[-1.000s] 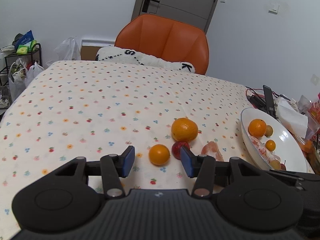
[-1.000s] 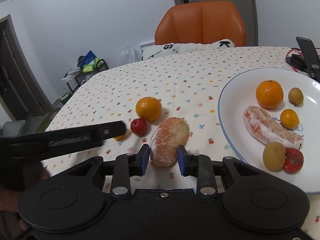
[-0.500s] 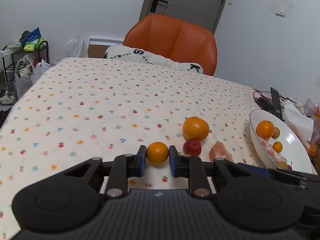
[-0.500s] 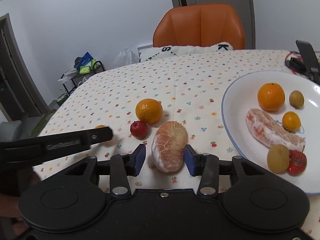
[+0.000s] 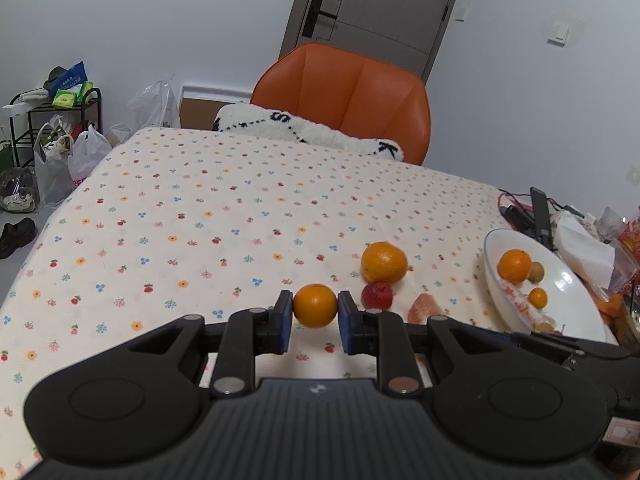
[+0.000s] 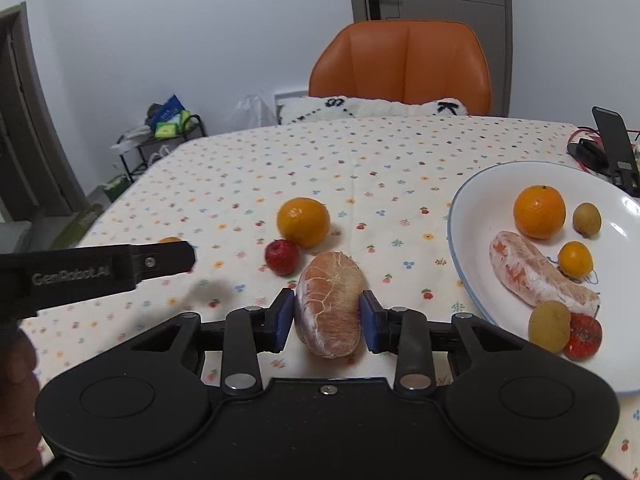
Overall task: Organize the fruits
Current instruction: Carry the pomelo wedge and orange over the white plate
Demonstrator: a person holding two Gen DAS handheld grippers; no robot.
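Progress approx. halfway: plate [image 6: 472,240] already carries six fruits. Your left gripper [image 5: 315,314] is clenched on the small orange [image 5: 315,305]; your right gripper [image 6: 326,314] brackets the peeled pomelo segment [image 6: 329,304], pads at its sides, firm contact can't be confirmed. Big orange [image 6: 303,221] and red fruit [image 6: 282,257] remain on the tablecloth [image 6: 280,160], beside each other. Plate's near edge is cut off; whether either fruit is lifted is unclear.

Matt printed cloth table cover [image 5: 224,216], glossy white plate [image 6: 476,216], smooth leather-like chair [image 5: 352,96].
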